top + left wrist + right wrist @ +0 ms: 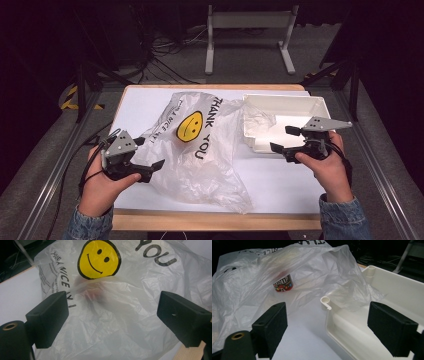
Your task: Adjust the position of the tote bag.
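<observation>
A translucent white plastic bag (200,150) printed with a yellow smiley and "THANK YOU" lies crumpled across the middle of the white table (280,185). Through the bag's mouth, a small dark candy tub (283,283) with a red top stands inside. It shows as a reddish blur (91,291) in the left gripper view. My left gripper (148,153) is open at the bag's left edge, its jaws either side of the plastic (112,315) without pressing it. My right gripper (285,139) is open over the near left corner of a white tray (320,106).
The white tray's (342,322) corner lies between my right jaws, and a flap of the bag drapes over its rim (352,295). A white stand (250,30) and cables lie on the floor beyond the table. The table's wooden front edge (215,220) runs along the bottom.
</observation>
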The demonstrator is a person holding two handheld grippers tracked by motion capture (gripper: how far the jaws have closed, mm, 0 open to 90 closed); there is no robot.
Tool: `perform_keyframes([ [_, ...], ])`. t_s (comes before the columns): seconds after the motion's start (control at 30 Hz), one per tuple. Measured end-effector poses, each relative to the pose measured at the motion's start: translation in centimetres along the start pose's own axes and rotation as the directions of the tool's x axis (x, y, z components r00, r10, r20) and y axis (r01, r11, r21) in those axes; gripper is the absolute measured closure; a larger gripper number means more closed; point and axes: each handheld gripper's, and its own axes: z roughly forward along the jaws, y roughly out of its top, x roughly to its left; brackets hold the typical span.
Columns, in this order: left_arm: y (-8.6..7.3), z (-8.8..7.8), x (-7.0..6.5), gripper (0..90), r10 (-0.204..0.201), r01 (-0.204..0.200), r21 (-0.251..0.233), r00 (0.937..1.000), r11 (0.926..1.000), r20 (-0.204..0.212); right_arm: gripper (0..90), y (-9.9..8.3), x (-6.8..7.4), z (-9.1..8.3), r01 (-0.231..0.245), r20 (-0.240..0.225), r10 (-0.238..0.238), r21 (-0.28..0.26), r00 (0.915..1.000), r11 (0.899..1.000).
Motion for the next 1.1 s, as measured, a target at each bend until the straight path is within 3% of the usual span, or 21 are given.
perform_keyframes([
  [0.23,0.6,0.0,-0.6,11.3,0.019,-0.018,-0.022,0.9994,0.9996,0.031,16.3,0.0,0.4,-0.1,0.009,-0.003,-0.009,0.004,1.0,1.0],
  [0.3,0.8,0.2,-1.1,11.4,0.021,-0.018,-0.039,0.9964,0.9991,0.083,16.3,-0.1,0.4,-0.1,0.007,-0.003,-0.007,0.006,1.0,1.0],
  [0.37,1.2,0.5,-1.9,11.3,0.034,-0.026,-0.053,0.9866,0.9983,0.16,16.3,-0.2,0.3,-0.1,0.0,-0.003,0.0,0.01,1.0,1.0],
  [0.43,1.5,0.8,-2.6,11.3,0.053,-0.044,-0.055,0.9816,0.9975,0.183,16.2,-0.3,0.2,-0.1,-0.002,-0.003,0.002,0.013,1.0,1.0],
  [0.53,1.8,1.2,-3.2,10.9,0.071,-0.061,-0.055,0.9794,0.9966,0.189,16.2,-0.4,0.3,-0.2,-0.001,-0.008,0.001,0.016,1.0,1.0],
  [0.63,2.0,1.8,-3.9,10.8,0.08,-0.071,-0.049,0.9725,0.9963,0.219,16.1,-0.5,0.5,-0.3,-0.001,-0.01,0.001,0.017,0.9999,1.0],
  [0.83,2.4,3.1,-4.7,10.7,0.102,-0.094,-0.05,0.9711,0.9943,0.215,15.9,-0.8,0.7,-0.5,-0.001,-0.02,0.001,0.023,0.9998,1.0],
  [0.93,2.6,4.1,-5.3,10.7,0.105,-0.091,-0.066,0.9623,0.9937,0.251,15.6,-1.1,0.8,-0.6,0.003,-0.015,-0.002,0.032,0.9999,0.999],
  [1.1,2.8,5.1,-5.6,10.7,0.123,-0.112,-0.058,0.9646,0.992,0.234,15.4,-1.4,0.9,-1.0,0.002,-0.012,-0.001,0.04,0.9999,0.999],
])
